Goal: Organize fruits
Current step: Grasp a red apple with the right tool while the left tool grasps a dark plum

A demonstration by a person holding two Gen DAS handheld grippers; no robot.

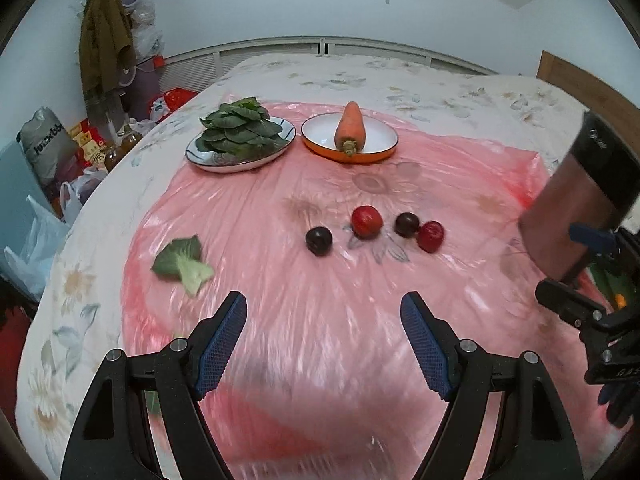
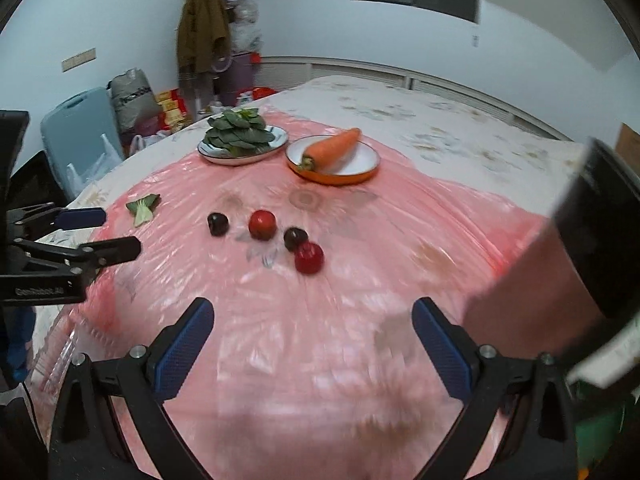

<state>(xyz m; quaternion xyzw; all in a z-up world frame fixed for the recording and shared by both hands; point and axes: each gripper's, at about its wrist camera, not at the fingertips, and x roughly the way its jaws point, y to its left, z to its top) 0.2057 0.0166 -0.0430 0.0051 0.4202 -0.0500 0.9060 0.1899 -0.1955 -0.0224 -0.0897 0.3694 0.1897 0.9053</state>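
Observation:
Several small fruits lie on a pink plastic sheet (image 1: 320, 300): a dark plum (image 1: 319, 241), a red fruit (image 1: 367, 221), a second dark plum (image 1: 407, 224) and a second red fruit (image 1: 431, 236). They also show in the right wrist view: plum (image 2: 217, 223), red fruit (image 2: 262, 224), plum (image 2: 295, 238), red fruit (image 2: 309, 257). My left gripper (image 1: 323, 344) is open and empty, short of the fruits. My right gripper (image 2: 313, 350) is open and empty, also short of them.
A plate of green leaves (image 1: 240, 136) and an orange-rimmed bowl (image 1: 384, 136) holding a carrot (image 1: 351, 128) stand at the far side. A loose leafy green (image 1: 184, 266) lies at the left. A brown and black box (image 1: 576, 200) stands at the right. Clutter sits beyond the bed's left edge.

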